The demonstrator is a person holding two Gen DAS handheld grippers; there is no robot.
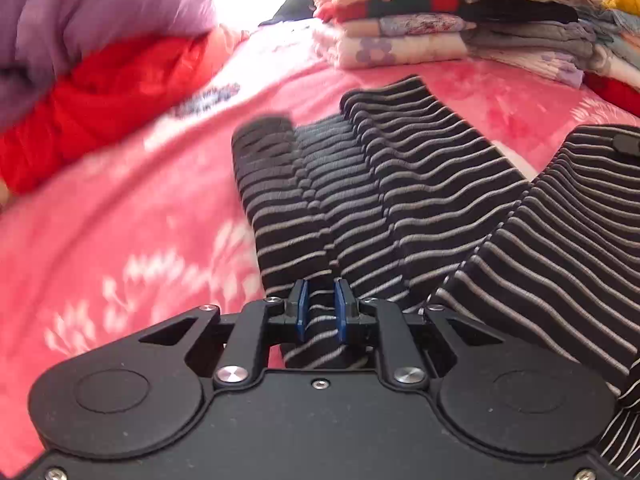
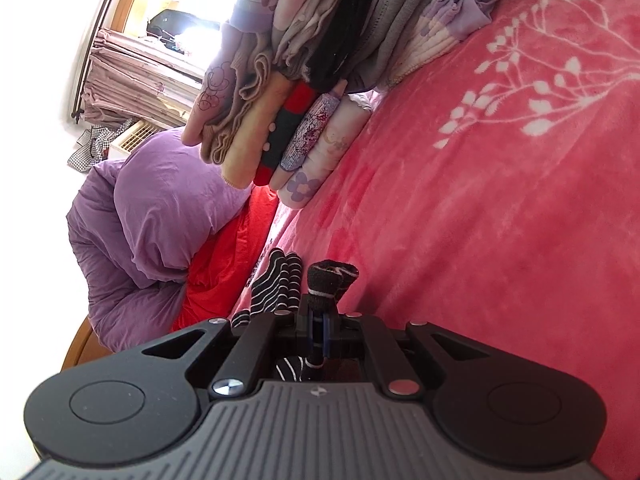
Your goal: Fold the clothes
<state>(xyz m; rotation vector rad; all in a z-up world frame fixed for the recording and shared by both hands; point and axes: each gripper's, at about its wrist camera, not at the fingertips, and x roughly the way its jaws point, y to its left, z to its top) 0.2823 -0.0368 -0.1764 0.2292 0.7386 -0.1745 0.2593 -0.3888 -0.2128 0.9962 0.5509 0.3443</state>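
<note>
Both grippers pinch the striped garment [image 1: 400,184]: left gripper [image 1: 320,308] at lower centre, right gripper [image 2: 319,320] nipping a bunched edge, likely holding it taut over the pink bed [image 1: 120,240] for folding.

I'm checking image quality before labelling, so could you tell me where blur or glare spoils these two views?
Left wrist view: motion blur smears the far end of the striped garment and the red cloth; the top centre is blown out white. Right wrist view: sharp, but the window is overexposed, and fisheye distortion bends the curtain rod.
</note>
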